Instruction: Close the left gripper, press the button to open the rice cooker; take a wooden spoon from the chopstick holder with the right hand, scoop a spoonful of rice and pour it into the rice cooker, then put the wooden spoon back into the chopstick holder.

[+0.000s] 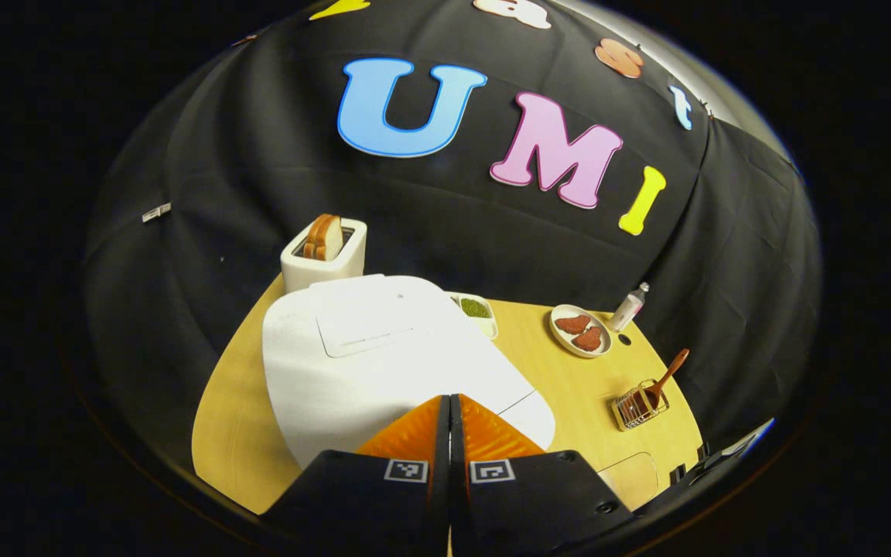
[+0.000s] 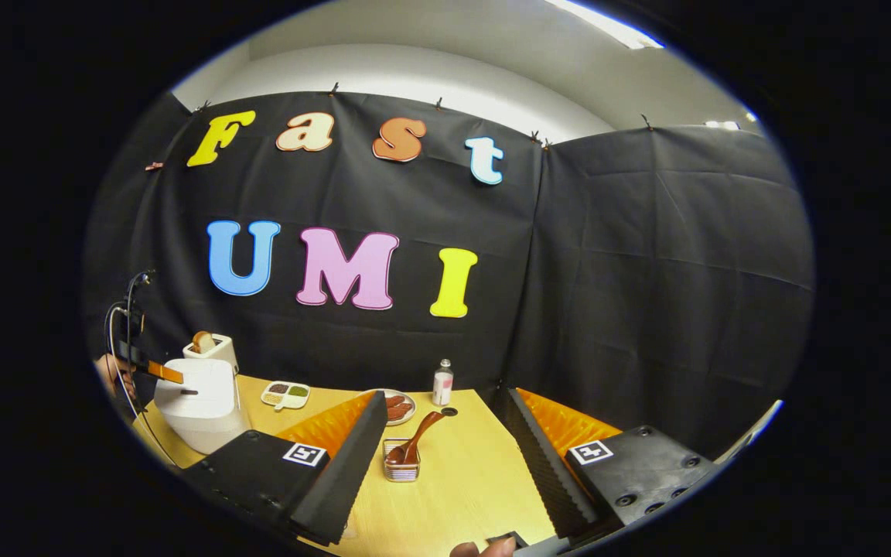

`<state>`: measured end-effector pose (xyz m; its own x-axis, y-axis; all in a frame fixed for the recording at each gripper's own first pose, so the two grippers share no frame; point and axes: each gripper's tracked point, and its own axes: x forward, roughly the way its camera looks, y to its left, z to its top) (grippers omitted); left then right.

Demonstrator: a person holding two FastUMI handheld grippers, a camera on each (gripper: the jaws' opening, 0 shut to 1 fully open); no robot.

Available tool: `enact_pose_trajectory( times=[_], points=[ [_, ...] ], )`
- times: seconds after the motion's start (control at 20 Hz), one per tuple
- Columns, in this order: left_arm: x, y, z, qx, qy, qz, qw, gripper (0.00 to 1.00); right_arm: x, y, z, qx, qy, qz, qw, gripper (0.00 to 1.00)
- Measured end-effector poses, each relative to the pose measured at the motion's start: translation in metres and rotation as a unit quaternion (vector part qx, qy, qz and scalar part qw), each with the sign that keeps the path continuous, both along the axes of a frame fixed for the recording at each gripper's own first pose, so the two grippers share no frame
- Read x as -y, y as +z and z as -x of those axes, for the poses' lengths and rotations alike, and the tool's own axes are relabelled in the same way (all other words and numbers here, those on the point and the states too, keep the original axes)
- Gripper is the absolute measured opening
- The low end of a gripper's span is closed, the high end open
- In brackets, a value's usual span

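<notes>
Left gripper [image 1: 449, 414] jaws pressed together, low centre over rice cooker [image 1: 384, 356], ready to press | right gripper [image 2: 445, 456] jaws wide, framing wooden spoon [image 2: 418, 437] in chopstick holder [image 2: 401, 463]

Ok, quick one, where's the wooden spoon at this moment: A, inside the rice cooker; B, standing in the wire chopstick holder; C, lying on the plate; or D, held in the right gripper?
B: the wooden spoon stands in the chopstick holder on the table, with the right gripper open and apart from it.
</notes>
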<state>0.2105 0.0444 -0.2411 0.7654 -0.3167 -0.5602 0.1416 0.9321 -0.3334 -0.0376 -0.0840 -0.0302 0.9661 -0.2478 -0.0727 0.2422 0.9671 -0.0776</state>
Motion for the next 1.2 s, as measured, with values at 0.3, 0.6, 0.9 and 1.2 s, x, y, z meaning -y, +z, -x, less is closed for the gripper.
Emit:
enact_pose_trajectory(
  times=[0.3, 0.6, 0.9, 1.2],
  points=[
    [-0.005, -0.020, -0.008, -0.032, 0.004, -0.013, 0.999, 0.06, 0.018, -0.008, 0.001, -0.009, -0.024, -0.001, 1.000, 0.98],
    [-0.003, -0.028, -0.003, -0.065, -0.005, -0.026, 0.998, 0.07, 0.023, -0.009, -0.007, -0.011, -0.028, -0.007, 1.000, 0.98],
    [-0.003, -0.020, -0.005, -0.058, 0.001, -0.035, 0.998, 0.07, 0.021, -0.010, -0.009, -0.010, -0.025, -0.001, 1.000, 0.98],
    [-0.017, 0.033, -0.016, 0.018, 0.021, -0.025, 0.999, 0.07, 0.023, -0.019, -0.008, -0.017, -0.026, -0.009, 0.999, 0.98]
  ],
)
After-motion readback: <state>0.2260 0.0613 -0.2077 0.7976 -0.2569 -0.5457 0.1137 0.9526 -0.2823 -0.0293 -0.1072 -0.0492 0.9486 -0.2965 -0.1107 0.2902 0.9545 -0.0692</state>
